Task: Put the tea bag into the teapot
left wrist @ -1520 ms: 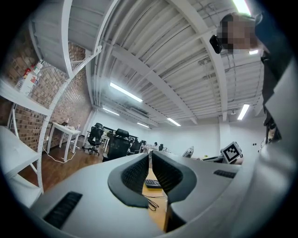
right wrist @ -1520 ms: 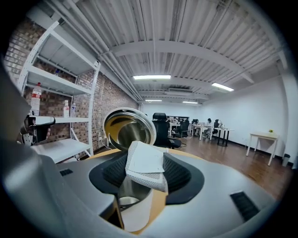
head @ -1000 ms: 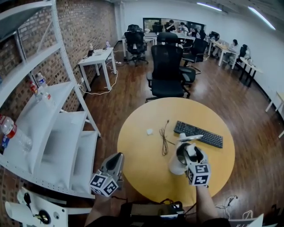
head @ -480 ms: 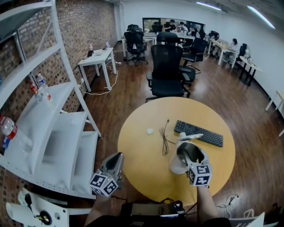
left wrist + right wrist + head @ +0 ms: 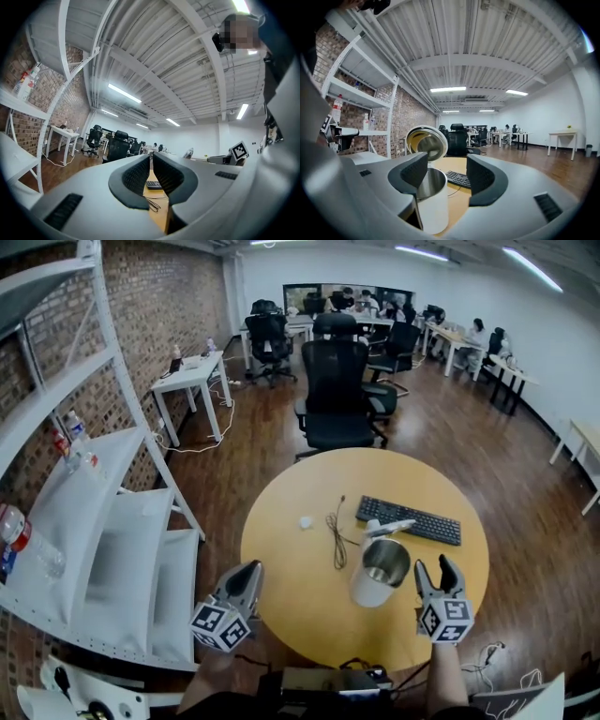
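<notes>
Left gripper (image 5: 249, 570) hung at the near-left rim of the round table (image 5: 281, 587). Its own view showed the jaws closed together with nothing in them. Further right, well apart from both grippers, a small white scrap lay flat on the bare wood. It was too small to be sure of, but I took it for the tea bag (image 5: 306, 521). I judged it light, soft and limp, with paper that would tear under a hard squeeze. I would pinch its body gently from above with the jaws brought nearly shut. I could make out no string or tag. Just beside it ran a dark cable (image 5: 336, 540). Next came the teapot (image 5: 367, 592), upright with its lid tipped back and its mouth open, so it was ready to receive. A keyboard (image 5: 409, 520) lay behind it. The right gripper (image 5: 434, 569) sat just right of the teapot with its jaws spread wide and empty.
</notes>
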A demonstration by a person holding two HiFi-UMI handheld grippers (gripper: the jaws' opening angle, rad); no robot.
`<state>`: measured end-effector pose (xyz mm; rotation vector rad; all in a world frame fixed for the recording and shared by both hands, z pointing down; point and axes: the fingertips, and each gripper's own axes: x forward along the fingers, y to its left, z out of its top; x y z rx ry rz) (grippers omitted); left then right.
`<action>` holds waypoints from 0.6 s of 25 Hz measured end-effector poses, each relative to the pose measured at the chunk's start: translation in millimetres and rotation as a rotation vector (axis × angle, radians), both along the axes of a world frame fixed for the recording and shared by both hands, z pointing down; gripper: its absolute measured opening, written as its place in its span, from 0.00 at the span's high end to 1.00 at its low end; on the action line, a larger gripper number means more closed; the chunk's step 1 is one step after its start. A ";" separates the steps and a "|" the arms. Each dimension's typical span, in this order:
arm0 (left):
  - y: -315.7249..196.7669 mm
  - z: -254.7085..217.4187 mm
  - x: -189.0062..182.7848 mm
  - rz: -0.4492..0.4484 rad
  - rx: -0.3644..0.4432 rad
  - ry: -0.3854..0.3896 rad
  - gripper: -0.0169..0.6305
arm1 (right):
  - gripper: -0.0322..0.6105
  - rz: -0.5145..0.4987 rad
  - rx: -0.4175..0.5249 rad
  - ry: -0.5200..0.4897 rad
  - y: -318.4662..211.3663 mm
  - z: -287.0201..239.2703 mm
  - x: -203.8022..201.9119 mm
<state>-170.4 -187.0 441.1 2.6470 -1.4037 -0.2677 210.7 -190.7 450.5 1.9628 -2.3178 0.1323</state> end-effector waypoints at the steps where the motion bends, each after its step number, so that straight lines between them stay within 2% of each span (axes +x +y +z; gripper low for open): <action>1: -0.5 -0.3 1.4 0.008 0.003 0.003 0.94 | 0.53 0.021 0.000 -0.016 5.1 4.8 9.3; 3: 0.8 -1.0 7.0 0.032 0.006 0.005 0.94 | 0.55 0.060 0.012 -0.039 17.3 6.4 22.7; 5: 4.3 -3.1 15.4 0.061 0.017 0.001 0.94 | 0.63 0.099 0.031 -0.050 31.2 -1.0 30.1; 7: 9.7 -3.9 20.6 0.081 0.024 0.001 0.94 | 0.68 0.126 0.043 -0.066 44.7 -1.8 34.7; 15: 29.1 14.8 12.1 0.117 -0.021 -0.019 0.94 | 0.72 0.196 0.061 -0.130 106.2 10.3 28.1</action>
